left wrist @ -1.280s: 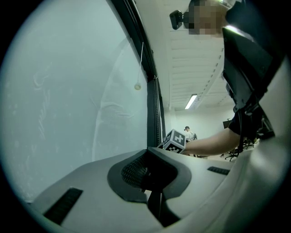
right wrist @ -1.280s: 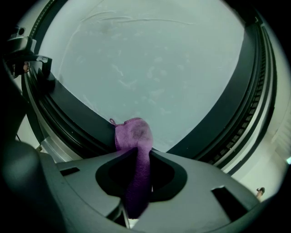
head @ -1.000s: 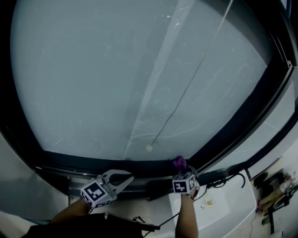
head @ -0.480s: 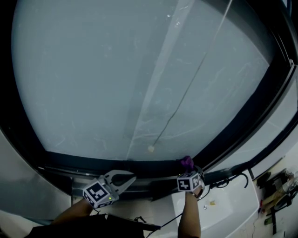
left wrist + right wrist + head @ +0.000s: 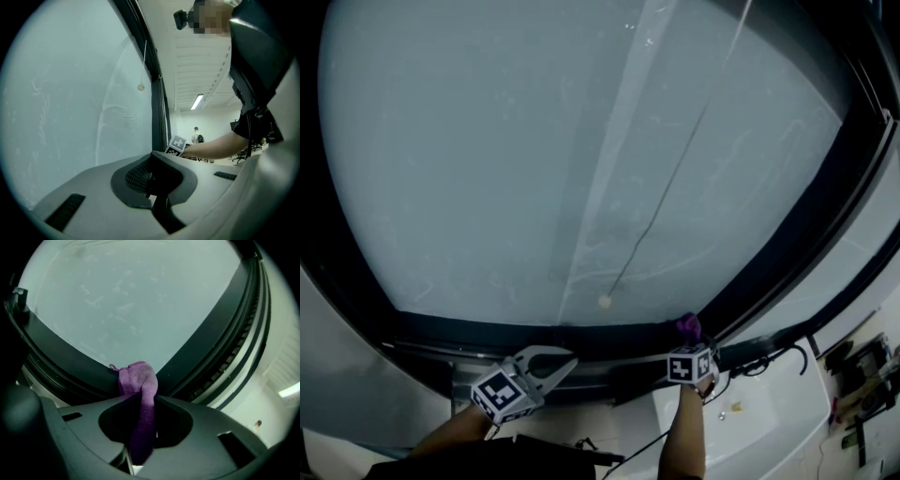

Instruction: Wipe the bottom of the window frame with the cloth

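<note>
- Left claw (image 5: 567,359) was pinched shut on nothing, parked just below the frame.
- Right claw (image 5: 140,397) was clamped on the purple cloth (image 5: 137,378), whose bunched end pressed on the bottom window frame (image 5: 534,336) near its right corner.
- The wipe looked almost at the right end; no telling whether the left stretch was clean.

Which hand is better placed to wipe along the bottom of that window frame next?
Right. The right gripper is clamped on the purple cloth, which already lies against the bottom frame. The left gripper is shut and holds no cloth.
</note>
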Motion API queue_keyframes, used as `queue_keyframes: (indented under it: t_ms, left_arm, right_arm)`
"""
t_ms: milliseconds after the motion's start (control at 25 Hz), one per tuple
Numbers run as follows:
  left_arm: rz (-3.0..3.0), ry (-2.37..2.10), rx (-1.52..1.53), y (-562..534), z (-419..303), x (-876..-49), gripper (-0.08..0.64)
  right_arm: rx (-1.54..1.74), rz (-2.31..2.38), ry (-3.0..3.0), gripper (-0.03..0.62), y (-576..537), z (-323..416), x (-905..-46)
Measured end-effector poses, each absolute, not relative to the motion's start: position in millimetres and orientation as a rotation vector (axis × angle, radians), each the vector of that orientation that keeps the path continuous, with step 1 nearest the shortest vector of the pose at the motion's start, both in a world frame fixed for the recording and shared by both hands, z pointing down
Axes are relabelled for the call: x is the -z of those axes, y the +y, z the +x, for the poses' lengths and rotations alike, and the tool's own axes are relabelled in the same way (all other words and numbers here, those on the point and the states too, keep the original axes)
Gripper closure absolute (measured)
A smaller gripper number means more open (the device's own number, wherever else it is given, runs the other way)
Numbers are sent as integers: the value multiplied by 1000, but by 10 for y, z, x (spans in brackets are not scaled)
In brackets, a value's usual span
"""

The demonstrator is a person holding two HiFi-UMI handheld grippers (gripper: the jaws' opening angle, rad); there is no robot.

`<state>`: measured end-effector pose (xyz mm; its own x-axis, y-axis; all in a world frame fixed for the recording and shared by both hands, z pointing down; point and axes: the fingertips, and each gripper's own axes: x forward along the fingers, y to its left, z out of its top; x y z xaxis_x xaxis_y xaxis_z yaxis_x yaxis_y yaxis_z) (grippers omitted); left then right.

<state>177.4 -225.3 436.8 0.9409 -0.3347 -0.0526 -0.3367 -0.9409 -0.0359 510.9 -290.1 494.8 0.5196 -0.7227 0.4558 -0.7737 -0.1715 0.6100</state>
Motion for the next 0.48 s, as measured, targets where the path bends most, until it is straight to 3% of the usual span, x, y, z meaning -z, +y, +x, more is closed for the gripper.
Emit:
queue_keyframes:
  t_ms: [480]
  left_arm:
    - [-3105, 512, -60, -2225, 1793, -4346, 558]
  right_arm:
    - [-124, 2001, -1238, 517, -2776, 5192, -4959]
